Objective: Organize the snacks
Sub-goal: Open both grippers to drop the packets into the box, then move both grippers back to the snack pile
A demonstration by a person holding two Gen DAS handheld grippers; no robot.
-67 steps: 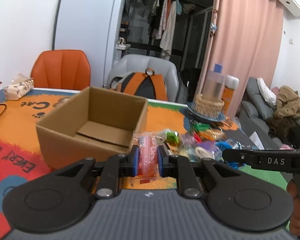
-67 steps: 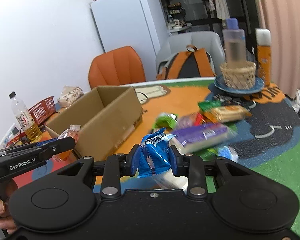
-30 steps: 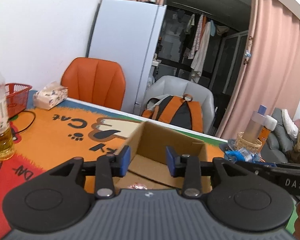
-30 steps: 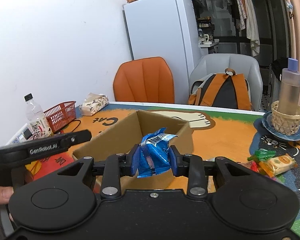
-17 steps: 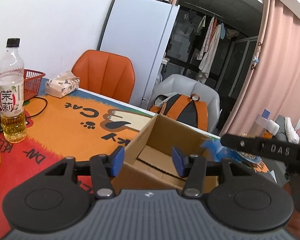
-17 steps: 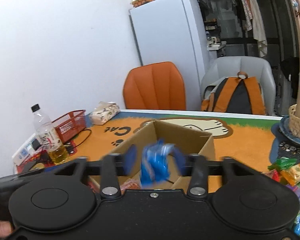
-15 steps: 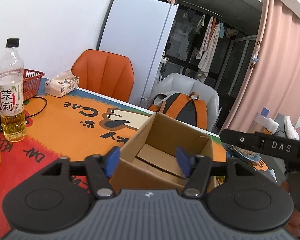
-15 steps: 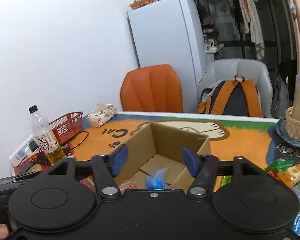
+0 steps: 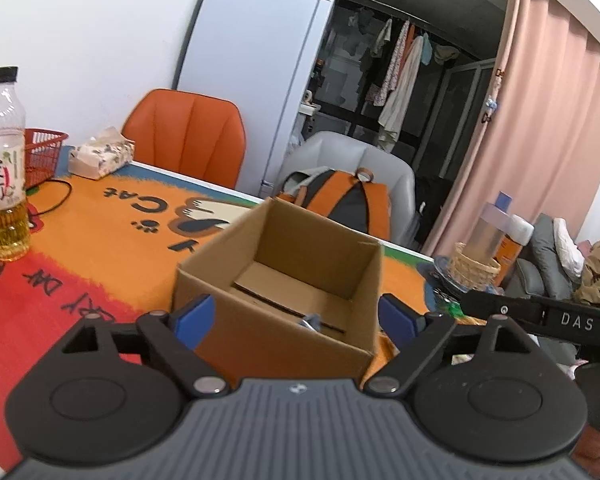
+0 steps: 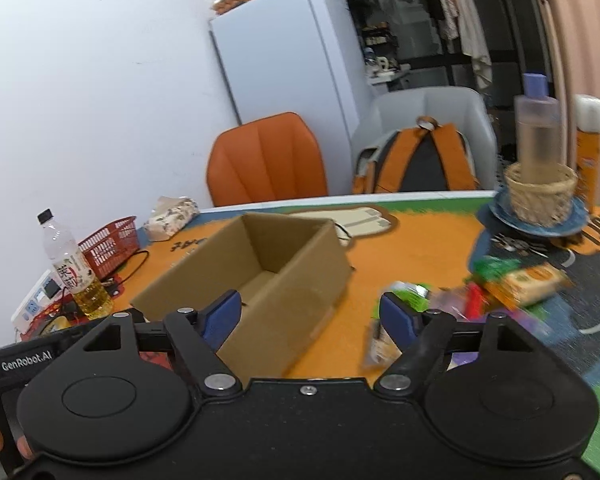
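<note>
Both tongs (image 9: 296, 318) (image 10: 311, 314) now spread, snack-free.

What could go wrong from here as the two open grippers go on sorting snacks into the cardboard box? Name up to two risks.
1. The loose snack pile lies jumbled and overlapping, so the open right gripper might pinch two packets or scatter them.
2. The cardboard box sits unsecured on the table mat; the open left gripper, close to its near wall, could nudge it out of place.
</note>
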